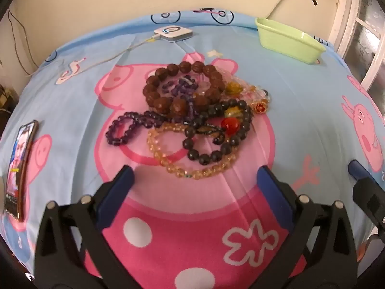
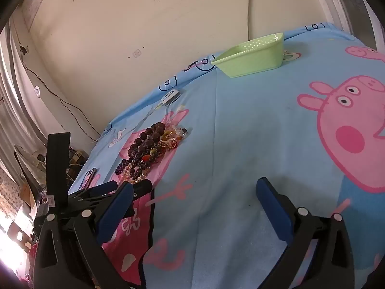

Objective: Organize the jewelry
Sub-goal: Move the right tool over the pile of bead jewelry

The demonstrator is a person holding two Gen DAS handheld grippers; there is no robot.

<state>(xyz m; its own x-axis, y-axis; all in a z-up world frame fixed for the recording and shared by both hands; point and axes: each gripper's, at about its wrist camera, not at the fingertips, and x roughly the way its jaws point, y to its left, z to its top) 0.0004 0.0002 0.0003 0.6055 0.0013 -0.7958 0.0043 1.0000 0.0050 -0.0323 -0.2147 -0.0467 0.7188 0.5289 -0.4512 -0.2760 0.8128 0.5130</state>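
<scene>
A tangled pile of bead bracelets (image 1: 192, 110) lies on the cartoon-pig cloth: big brown beads (image 1: 182, 84), purple beads (image 1: 130, 127), amber beads (image 1: 190, 166), black beads (image 1: 216, 144). The pile also shows in the right wrist view (image 2: 151, 151). A light green basket (image 1: 288, 41) stands at the back right, empty as far as I see; it also shows in the right wrist view (image 2: 252, 57). My left gripper (image 1: 195, 180) is open, just in front of the pile. My right gripper (image 2: 195, 192) is open over bare cloth, to the right of the pile.
A phone (image 1: 20, 168) lies at the left edge of the cloth. A small white device (image 1: 173, 32) with a cable sits at the back. A wall runs behind, a window frame (image 1: 361, 36) at right. Clutter lies below the left side (image 2: 24, 192).
</scene>
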